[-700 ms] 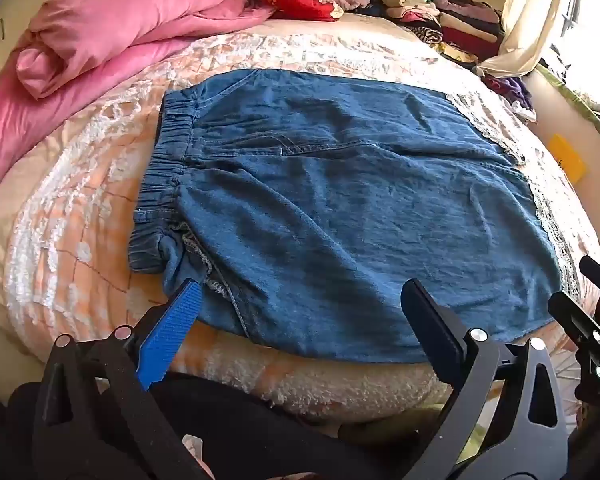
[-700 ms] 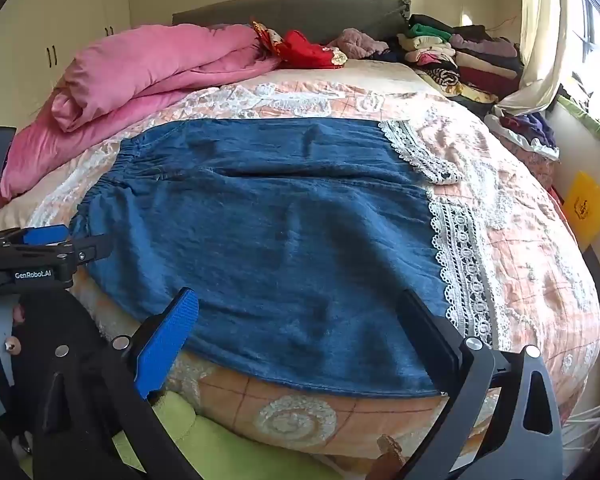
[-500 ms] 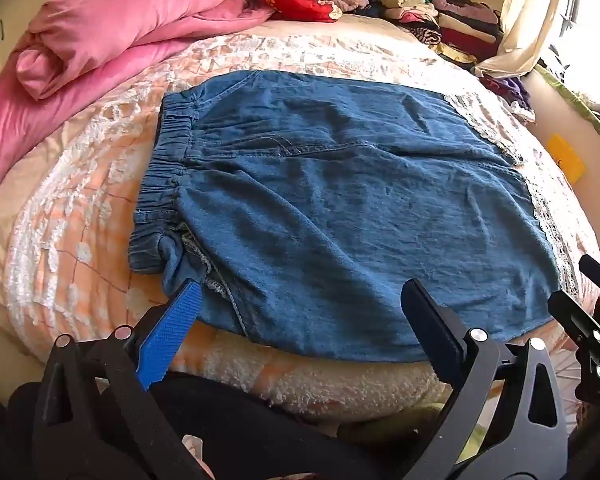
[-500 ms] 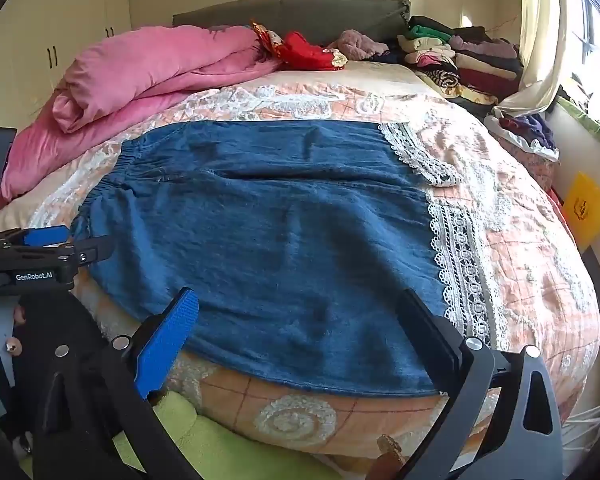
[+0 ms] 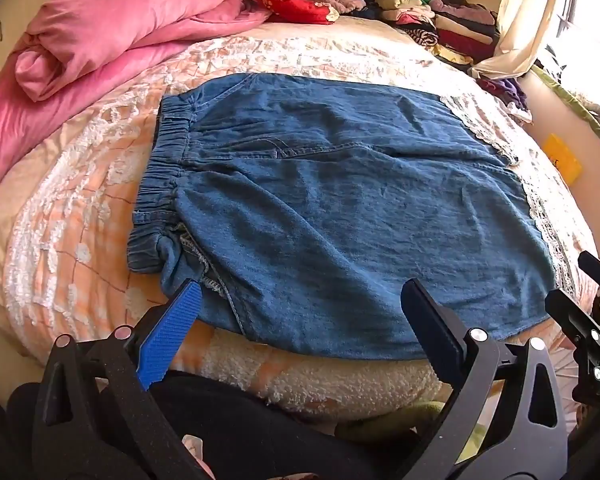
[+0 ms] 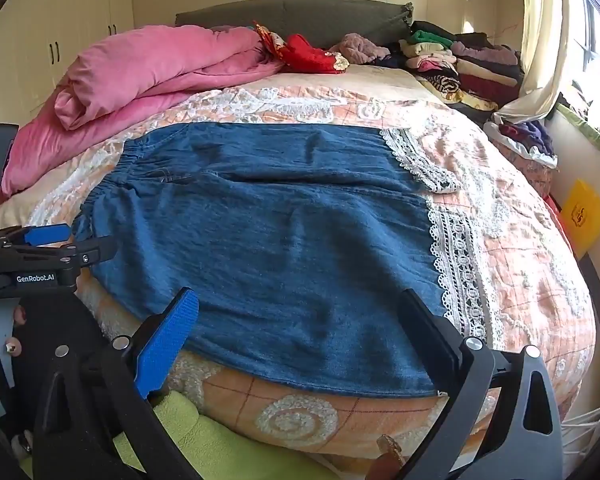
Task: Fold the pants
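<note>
Left wrist view shows blue denim pants [image 5: 340, 208] spread flat mid-frame on the bed [image 5: 60, 208], with left gripper [image 5: 300, 304] and right gripper [image 6: 296, 308] both spread apart, empty, at the lower edge.

The left gripper [image 5: 302, 304] tilts steeply downward, its jaws spread wide and empty. The right gripper [image 6: 300, 312] tilts downward beside it, likewise gaping.

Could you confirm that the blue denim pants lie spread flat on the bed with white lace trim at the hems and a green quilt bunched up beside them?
Nearly: the bunched quilt is pink, as the right wrist view shows. The blue denim pants do lie flat, lace-hemmed.
</note>
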